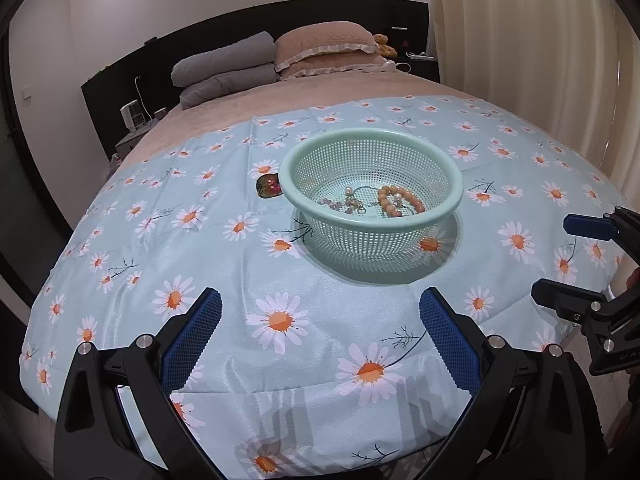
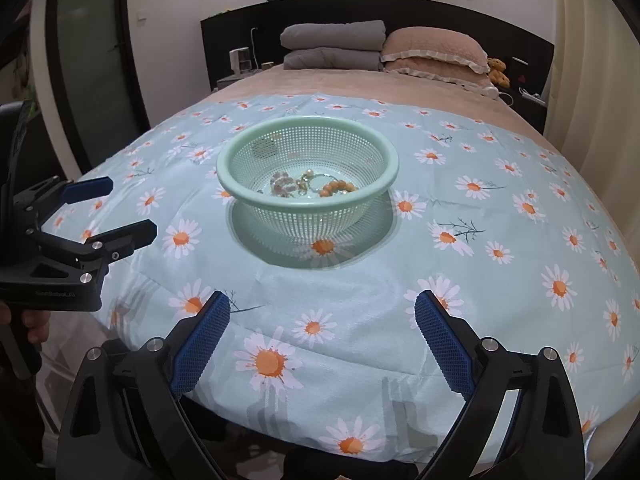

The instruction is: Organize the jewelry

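Observation:
A mint-green perforated basket (image 1: 304,196) stands on the daisy-print cloth; it also shows in the right wrist view (image 2: 228,182). Inside lie an orange bead bracelet (image 1: 400,199), pearl earrings and a pale bead chain (image 1: 340,204); the right wrist view shows the bracelet (image 2: 338,189) too. A dark red-and-gold jewelry piece (image 1: 269,186) lies on the cloth just left of the basket. My left gripper (image 1: 320,308) is open and empty near the cloth's front edge. My right gripper (image 2: 322,312) is open and empty, also in front of the basket.
The daisy cloth (image 1: 280,360) covers the foot of a bed. Grey folded blankets (image 1: 224,68) and a pink pillow (image 1: 324,46) lie at the headboard. A curtain (image 1: 520,40) hangs on the right. A nightstand with a small appliance (image 1: 132,116) is at the far left.

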Tool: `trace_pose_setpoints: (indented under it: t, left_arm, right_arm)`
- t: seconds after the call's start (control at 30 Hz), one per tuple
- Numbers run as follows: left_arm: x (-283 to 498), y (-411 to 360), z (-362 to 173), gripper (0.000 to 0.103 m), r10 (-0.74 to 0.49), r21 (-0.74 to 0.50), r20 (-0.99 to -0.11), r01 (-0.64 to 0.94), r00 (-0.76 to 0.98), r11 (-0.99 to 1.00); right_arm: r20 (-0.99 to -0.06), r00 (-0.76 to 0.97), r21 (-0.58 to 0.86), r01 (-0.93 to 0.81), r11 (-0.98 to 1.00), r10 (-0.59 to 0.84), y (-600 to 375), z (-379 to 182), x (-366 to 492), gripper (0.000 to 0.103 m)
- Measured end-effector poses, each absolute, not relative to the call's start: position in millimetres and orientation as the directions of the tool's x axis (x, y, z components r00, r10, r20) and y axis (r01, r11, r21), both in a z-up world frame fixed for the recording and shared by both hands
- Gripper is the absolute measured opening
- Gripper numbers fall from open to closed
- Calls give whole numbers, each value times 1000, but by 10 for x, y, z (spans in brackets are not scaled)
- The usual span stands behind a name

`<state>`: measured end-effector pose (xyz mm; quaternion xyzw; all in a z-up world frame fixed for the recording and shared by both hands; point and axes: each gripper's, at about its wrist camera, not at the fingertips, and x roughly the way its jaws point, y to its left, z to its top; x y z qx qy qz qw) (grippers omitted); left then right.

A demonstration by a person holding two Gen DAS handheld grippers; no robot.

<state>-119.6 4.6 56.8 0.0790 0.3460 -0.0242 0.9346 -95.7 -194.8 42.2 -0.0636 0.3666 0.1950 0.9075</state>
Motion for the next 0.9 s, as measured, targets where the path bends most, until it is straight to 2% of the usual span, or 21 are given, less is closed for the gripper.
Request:
trace_pose_setpoints:
  t: [0.9]
  left_arm:
    - [-1226,-2,522,97,13,145,-645,106,764,984]
  right_arm:
    - [-684,660,32,-397,917,310,-1938,435,-954,92]
